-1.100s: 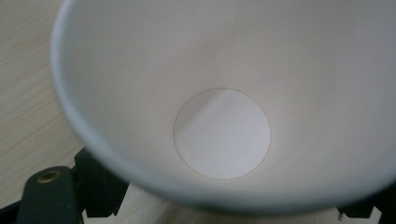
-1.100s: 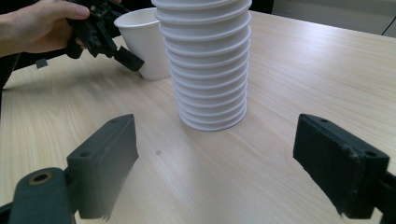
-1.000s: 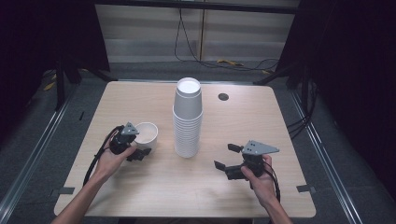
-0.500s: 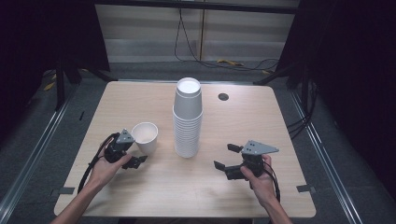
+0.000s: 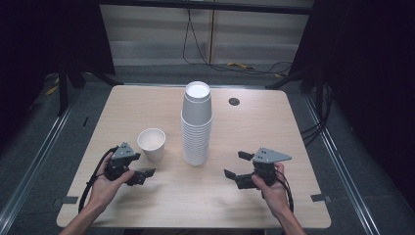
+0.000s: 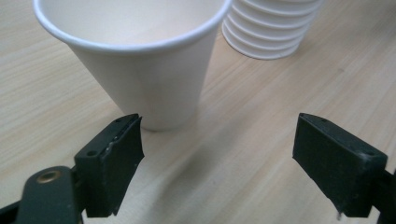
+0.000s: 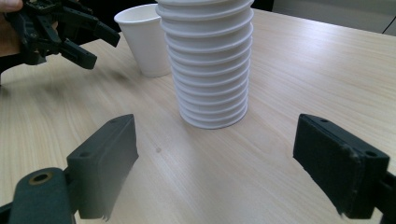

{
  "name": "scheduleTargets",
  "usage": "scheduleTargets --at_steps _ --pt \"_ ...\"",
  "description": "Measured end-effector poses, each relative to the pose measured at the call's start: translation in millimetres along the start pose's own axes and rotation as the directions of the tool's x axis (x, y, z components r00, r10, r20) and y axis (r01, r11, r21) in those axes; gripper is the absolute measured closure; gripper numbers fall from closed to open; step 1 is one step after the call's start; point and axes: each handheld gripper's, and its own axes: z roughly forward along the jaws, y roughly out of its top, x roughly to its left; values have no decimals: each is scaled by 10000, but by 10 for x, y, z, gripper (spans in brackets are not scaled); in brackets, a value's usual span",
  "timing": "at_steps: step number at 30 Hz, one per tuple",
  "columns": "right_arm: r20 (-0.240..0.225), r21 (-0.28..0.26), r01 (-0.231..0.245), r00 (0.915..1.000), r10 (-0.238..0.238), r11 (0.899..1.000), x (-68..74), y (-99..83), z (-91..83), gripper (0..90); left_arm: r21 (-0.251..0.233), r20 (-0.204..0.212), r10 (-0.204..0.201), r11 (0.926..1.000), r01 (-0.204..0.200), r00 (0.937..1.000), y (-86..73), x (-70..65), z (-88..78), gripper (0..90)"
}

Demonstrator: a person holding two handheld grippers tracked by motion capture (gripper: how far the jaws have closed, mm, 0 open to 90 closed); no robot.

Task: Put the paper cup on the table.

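Hand-held gripper on my left gapes empty beside one unstacked paper cup; the cup stack, seemingly untouched, remains.

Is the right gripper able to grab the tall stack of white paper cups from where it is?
Probably yes. The right gripper points at the tall stack of white paper cups with open jaws, and bare wooden table lies between them.

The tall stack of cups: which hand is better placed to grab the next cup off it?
Probably the right. The right gripper is open and faces the stack head-on. The left gripper sits beside the single cup, which partly blocks its way.
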Motion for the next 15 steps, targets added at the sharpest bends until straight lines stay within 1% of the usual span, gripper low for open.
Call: scheduleTargets --at_steps 2,3,4,6,7,8,9,10,11,12,13,14,15 --pt "-35 2 10 10000 -10 10000 6 -2 0 134 -95 138 17 10000 -16 9999 -18 -44 -10 157" --pt "-35 -19 -3 10000 3 10000 11 -1 -3 134 -135 202 -79 9999 82 9998 -29 -65 -15 156" --pt "-35 -19 -3 10000 3 10000 11 -1 -3 134 -133 266 -38 9999 42 9996 -38 -81 -18 156" --pt "-16 6 6 10000 -6 10000 14 -1 -4 134 -156 134 1 9999 1 9999 -53 -132 -28 157" --pt "-6 36 -1 10000 1 10000 17 -4 -4 134 -207 271 40 9998 -35 9996 -71 -178 -36 156" --pt "-6 36 -1 10000 1 10000 17 -4 -4 134 -207 271 40 9998 -35 9996 -71 -178 -36 156" --pt "-20 76 -19 10000 19 10000 27 -8 -7 134 -219 533 95 9997 -84 9985 -91 -231 -38 156" --pt "-20 76 -19 10000 19 10000 27 -8 -7 134 -219 533 95 9997 -84 9985 -91 -231 -38 157" --pt "-15 79 -8 10000 8 10000 30 -10 -8 134 -188 657 300 9994 -288 9974 -115 -281 -30 157" --pt "-20 135 12 10000 -11 9999 41 -23 -9 134 -172 686 329 9993 -318 9971 -130 -307 -29 157" --pt "-13 156 2 10000 -2 9999 50 -33 -11 134 -269 642 339 9991 -322 9974 -152 -342 -31 160" --pt "-20 208 -42 10000 42 9998 61 -51 -15 134 -298 621 435 9987 -417 9971 -164 -362 -35 161" --pt "-40 248 -85 10000 86 9997 77 -93 -17 134 -360 617 338 9989 -317 9975 -171 -380 -40 161"
